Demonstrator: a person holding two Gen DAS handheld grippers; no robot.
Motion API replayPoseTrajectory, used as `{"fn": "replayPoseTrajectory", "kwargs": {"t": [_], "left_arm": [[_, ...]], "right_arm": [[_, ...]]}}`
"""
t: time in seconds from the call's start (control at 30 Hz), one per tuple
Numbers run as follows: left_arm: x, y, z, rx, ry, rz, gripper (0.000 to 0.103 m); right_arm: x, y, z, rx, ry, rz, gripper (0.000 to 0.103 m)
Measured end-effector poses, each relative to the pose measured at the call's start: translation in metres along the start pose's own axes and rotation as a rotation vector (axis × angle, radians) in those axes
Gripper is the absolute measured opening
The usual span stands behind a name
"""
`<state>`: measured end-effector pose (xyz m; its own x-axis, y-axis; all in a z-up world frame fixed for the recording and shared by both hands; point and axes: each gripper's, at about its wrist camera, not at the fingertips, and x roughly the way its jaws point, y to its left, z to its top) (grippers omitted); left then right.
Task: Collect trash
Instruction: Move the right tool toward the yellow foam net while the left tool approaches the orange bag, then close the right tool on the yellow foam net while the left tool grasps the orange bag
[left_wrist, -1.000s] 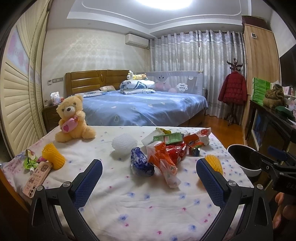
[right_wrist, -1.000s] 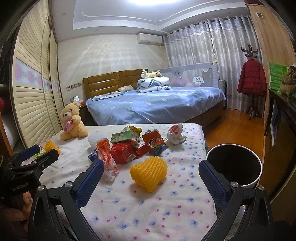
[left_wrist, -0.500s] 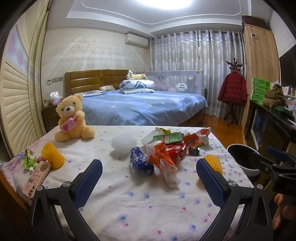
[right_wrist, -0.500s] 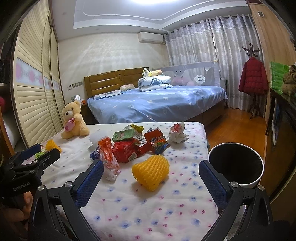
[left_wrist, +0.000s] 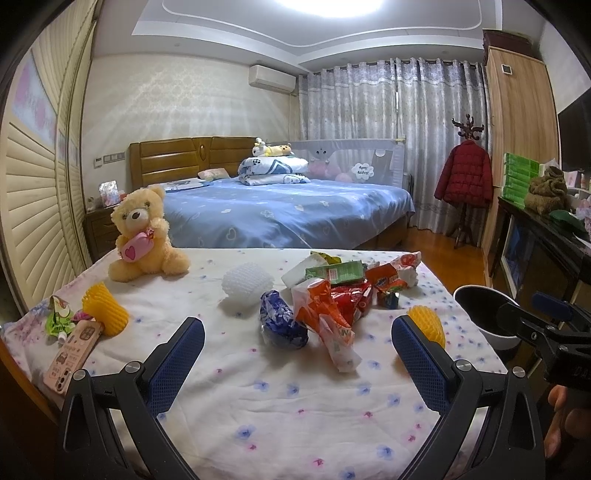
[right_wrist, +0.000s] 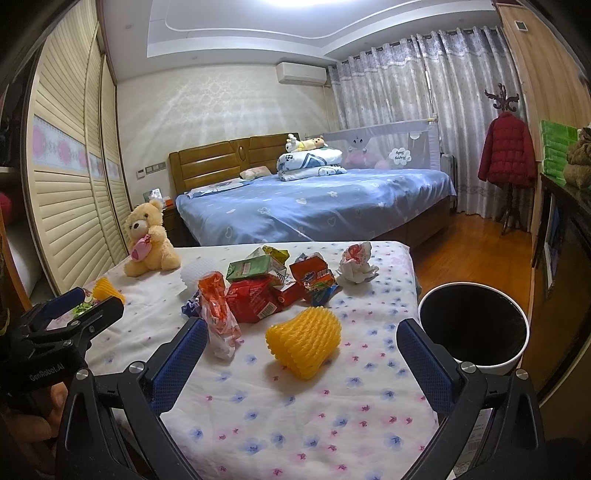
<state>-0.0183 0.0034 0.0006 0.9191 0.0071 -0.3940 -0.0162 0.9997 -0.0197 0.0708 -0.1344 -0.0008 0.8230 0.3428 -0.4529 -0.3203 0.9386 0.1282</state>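
Observation:
A heap of snack wrappers (left_wrist: 332, 291) lies mid-table on the flowered cloth (left_wrist: 258, 398); it also shows in the right wrist view (right_wrist: 258, 295). A blue wrapper (left_wrist: 280, 325) and a white foam net (left_wrist: 245, 282) lie left of it. A yellow foam net (right_wrist: 304, 338) lies just beyond my right gripper (right_wrist: 301, 369), which is open and empty. My left gripper (left_wrist: 297, 363) is open and empty, short of the blue wrapper. A crumpled tissue (right_wrist: 356, 264) lies at the far right. A black-lined bin (right_wrist: 474, 326) stands off the table's right edge.
A teddy bear (left_wrist: 142, 236) sits at the far left. A second yellow foam net (left_wrist: 103, 314), a pink phone (left_wrist: 72, 354) and a green wrapper (left_wrist: 57, 319) lie at the left edge. A blue bed (left_wrist: 280, 214) stands behind; a dark cabinet (left_wrist: 546, 254) on the right.
Both grippers have drifted slightly forward toward the trash. Both stay open and empty; nothing on the table has moved.

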Motion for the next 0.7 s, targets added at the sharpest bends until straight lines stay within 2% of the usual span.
{"fn": "replayPoseTrajectory", "kwargs": {"t": [0.3, 0.5, 0.6, 0.7], "left_arm": [[0.012, 0.002, -0.004, -0.008, 0.033, -0.005, 0.102], [0.041, 0.002, -0.005, -0.028, 0.109, -0.026, 0.099], [0.058, 0.003, -0.004, -0.037, 0.152, -0.038, 0.094], [0.078, 0.003, -0.002, -0.042, 0.198, -0.05, 0.092]], "right_arm": [[0.012, 0.001, -0.006, 0.021, 0.044, 0.006, 0.103], [0.03, -0.009, -0.012, 0.036, 0.109, 0.023, 0.102], [0.043, -0.013, -0.014, 0.051, 0.148, 0.032, 0.1], [0.058, -0.019, -0.018, 0.082, 0.196, 0.047, 0.092]]}}
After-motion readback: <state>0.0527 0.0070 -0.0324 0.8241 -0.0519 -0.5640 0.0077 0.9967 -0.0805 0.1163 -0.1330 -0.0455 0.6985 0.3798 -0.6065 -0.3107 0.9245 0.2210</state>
